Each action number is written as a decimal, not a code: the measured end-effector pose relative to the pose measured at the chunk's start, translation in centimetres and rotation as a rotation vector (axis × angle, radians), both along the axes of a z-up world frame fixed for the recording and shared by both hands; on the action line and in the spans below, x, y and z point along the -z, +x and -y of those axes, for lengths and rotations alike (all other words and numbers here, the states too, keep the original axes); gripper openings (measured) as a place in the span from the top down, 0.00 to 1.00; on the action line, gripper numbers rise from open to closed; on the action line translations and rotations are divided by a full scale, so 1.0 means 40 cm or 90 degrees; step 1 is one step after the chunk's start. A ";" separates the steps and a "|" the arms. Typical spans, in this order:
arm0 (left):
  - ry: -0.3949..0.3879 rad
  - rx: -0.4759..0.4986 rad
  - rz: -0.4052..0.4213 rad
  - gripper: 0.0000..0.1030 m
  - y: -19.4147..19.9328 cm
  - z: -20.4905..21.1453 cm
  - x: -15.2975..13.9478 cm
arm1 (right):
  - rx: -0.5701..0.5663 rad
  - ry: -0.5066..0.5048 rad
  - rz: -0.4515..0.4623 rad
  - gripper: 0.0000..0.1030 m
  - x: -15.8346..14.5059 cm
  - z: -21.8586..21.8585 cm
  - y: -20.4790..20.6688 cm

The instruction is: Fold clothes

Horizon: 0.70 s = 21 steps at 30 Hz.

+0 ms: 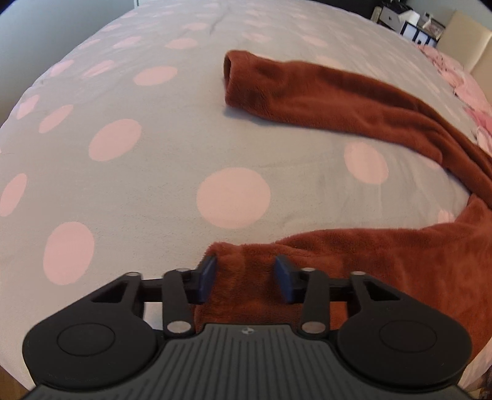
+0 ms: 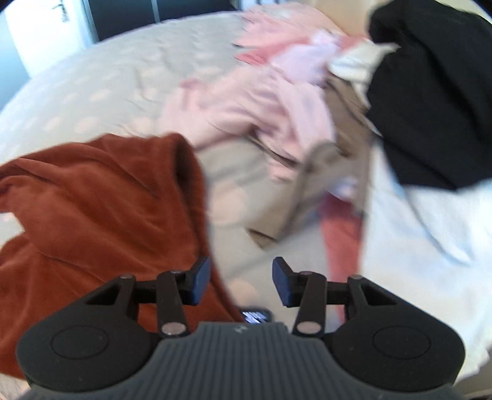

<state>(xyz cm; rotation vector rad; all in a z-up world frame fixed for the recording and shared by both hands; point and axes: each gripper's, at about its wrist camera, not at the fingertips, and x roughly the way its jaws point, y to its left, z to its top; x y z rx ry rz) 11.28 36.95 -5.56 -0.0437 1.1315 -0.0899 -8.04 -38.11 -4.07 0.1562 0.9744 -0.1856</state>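
A rust-brown fleece garment (image 1: 353, 104) lies on the grey bedspread with pink dots (image 1: 123, 184). One long part stretches across the far bed, its open cuff at the left end; another part curves back toward me. My left gripper (image 1: 246, 278) is open, its blue pads astride the near end of that fleece. In the right wrist view the same fleece (image 2: 101, 200) lies bunched at the left. My right gripper (image 2: 242, 281) is open and empty, just right of the fleece's edge, above the bedspread (image 2: 92, 83).
A pile of other clothes fills the right of the right wrist view: pink (image 2: 264, 92), beige (image 2: 344, 129), black (image 2: 430, 101) and white (image 2: 424, 234) items. Shelves with boxes (image 1: 409, 24) and a pale chair (image 1: 467, 46) stand beyond the bed. The right wrist view is motion-blurred.
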 end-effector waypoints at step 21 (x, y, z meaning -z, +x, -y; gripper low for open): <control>-0.047 -0.116 0.161 0.51 0.220 0.002 -0.102 | -0.022 0.163 0.093 0.83 0.102 -0.045 0.330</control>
